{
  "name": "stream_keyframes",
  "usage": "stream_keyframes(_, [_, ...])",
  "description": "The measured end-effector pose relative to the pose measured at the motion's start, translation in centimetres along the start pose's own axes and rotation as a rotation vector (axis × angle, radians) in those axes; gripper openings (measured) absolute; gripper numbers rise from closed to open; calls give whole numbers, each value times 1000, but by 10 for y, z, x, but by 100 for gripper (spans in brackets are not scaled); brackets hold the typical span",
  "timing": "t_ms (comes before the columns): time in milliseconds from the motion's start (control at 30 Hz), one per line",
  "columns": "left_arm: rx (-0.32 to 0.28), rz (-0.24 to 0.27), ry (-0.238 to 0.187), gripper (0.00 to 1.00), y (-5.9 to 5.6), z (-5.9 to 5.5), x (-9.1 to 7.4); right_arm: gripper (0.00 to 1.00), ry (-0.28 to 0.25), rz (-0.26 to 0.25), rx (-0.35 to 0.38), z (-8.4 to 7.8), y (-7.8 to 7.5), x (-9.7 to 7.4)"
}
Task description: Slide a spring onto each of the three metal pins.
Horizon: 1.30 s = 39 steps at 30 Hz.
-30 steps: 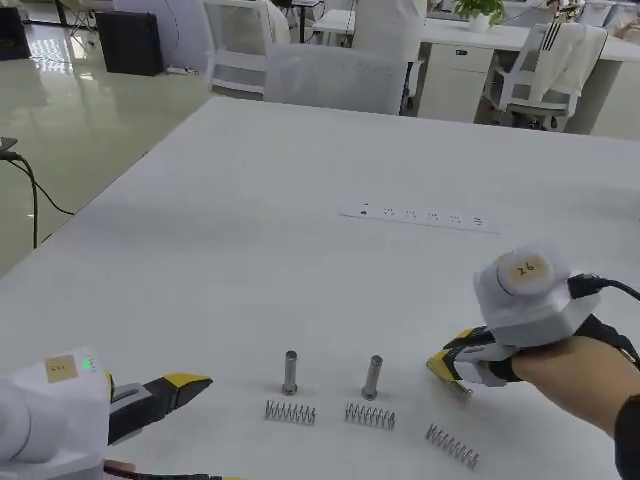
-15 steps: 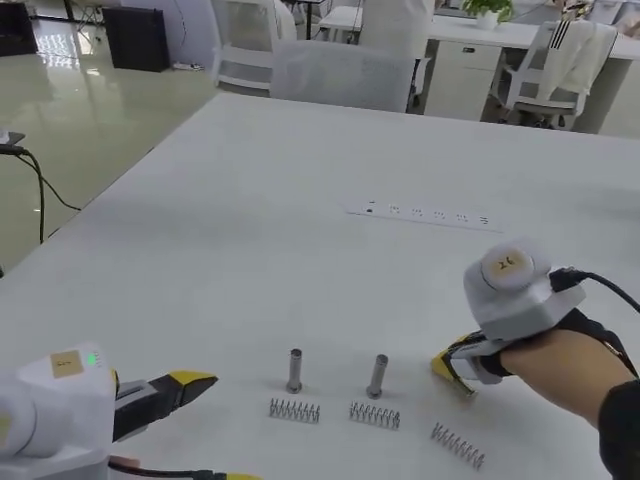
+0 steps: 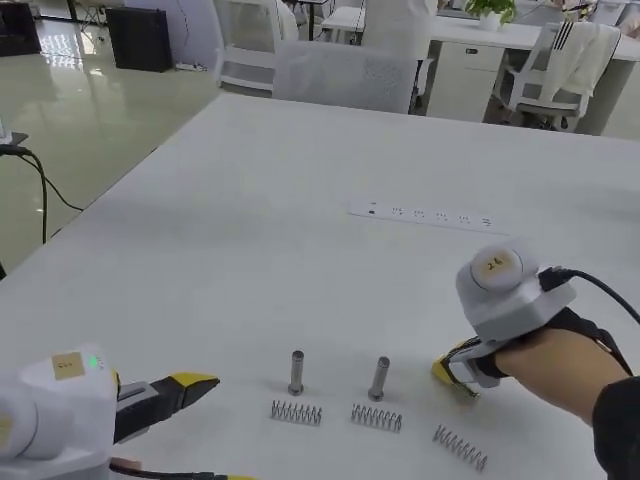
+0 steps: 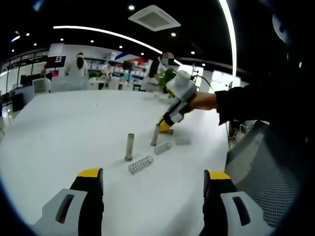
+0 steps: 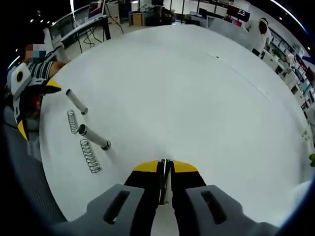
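Staying clamped on a metal pin [image 5: 162, 187], the right gripper [image 5: 165, 169] has tipped more upright — the left gripper [image 4: 152, 174], jaws apart, and the three springs [image 3: 376, 418] have not moved.

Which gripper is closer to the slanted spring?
Right. The right gripper, clamping a metal pin, is just behind the slanted coiled metal spring; the left gripper is far to its left.

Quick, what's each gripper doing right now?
Left gripper: open, holding nothing.
Right gripper: closed on a metal pin.
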<state>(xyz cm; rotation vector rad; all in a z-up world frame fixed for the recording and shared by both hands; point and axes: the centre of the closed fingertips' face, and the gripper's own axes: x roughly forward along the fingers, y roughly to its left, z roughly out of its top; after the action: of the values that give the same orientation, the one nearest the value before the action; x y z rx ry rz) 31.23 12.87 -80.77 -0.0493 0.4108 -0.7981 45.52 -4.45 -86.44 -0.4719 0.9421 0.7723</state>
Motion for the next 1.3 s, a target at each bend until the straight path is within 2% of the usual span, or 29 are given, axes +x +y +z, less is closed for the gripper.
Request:
stream_keyframes(233, [2,-3,4,80,-1,-1,0,5,39,1,34,0,0,2])
stream_keyframes(367, [6,-2,2,80,-1,0,-1,5,6,3,65,-1,0,0])
stream_keyframes(467, [9,-2,-3,80,-2,2,-2,5,0,9,78,-3,4,-5])
stream_keyframes(700, [12,-2,-8,79,-2,3,-2,5,-57,-6,63,4,9,-32])
stream_keyframes(1000, [17,-7,-7,79,-3,4,-2,5,-104,-16,67,0,13,-51])
stream_keyframes(1300, [22,-8,-3,79,-5,4,-2,5,-114,-20,70,-8,16,-59])
